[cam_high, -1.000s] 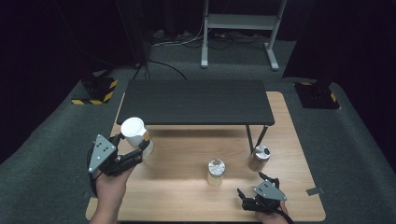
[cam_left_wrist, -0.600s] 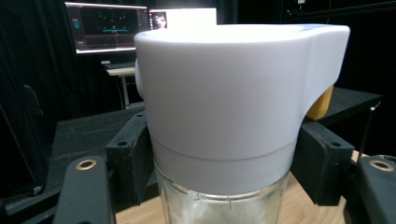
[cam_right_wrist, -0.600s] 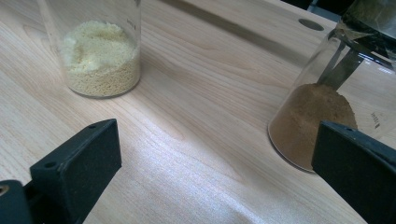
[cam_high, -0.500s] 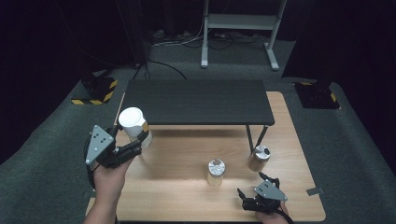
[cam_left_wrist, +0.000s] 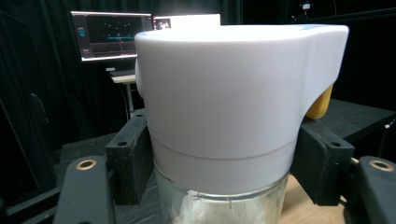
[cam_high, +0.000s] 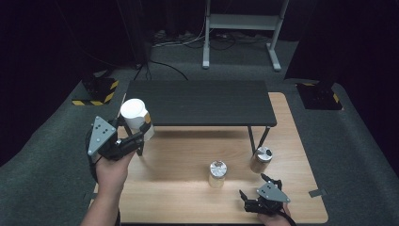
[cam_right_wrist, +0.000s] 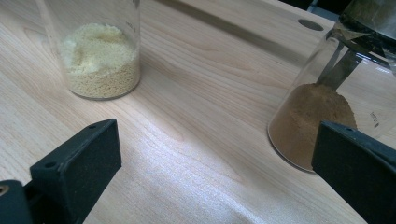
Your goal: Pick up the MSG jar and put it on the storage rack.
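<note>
My left gripper (cam_high: 140, 135) is shut on a glass jar with a wide white lid (cam_high: 133, 112) and holds it upright in the air, just off the front left corner of the dark shelf (cam_high: 200, 101). In the left gripper view the white lid (cam_left_wrist: 233, 93) towers between the black fingers (cam_left_wrist: 128, 158), which press on the jar just below it. My right gripper (cam_high: 254, 186) rests open on the wooden table (cam_high: 179, 197) near its front right. Its fingers (cam_right_wrist: 77, 163) have nothing between them and point at a jar of yellow grains (cam_right_wrist: 100, 60) and a jar of brown powder (cam_right_wrist: 313, 116).
On the table stand a silver-lidded jar (cam_high: 217, 170) and a second jar (cam_high: 260, 159) beside a leg of the shelf. The shelf spans the back half of the table. Monitors (cam_left_wrist: 112, 35) glow in the dark behind; a white frame (cam_high: 240, 28) stands on the floor.
My left gripper has risen with the white-lidded jar, which now sits higher against the shelf's left corner. The right gripper has kept still.
</note>
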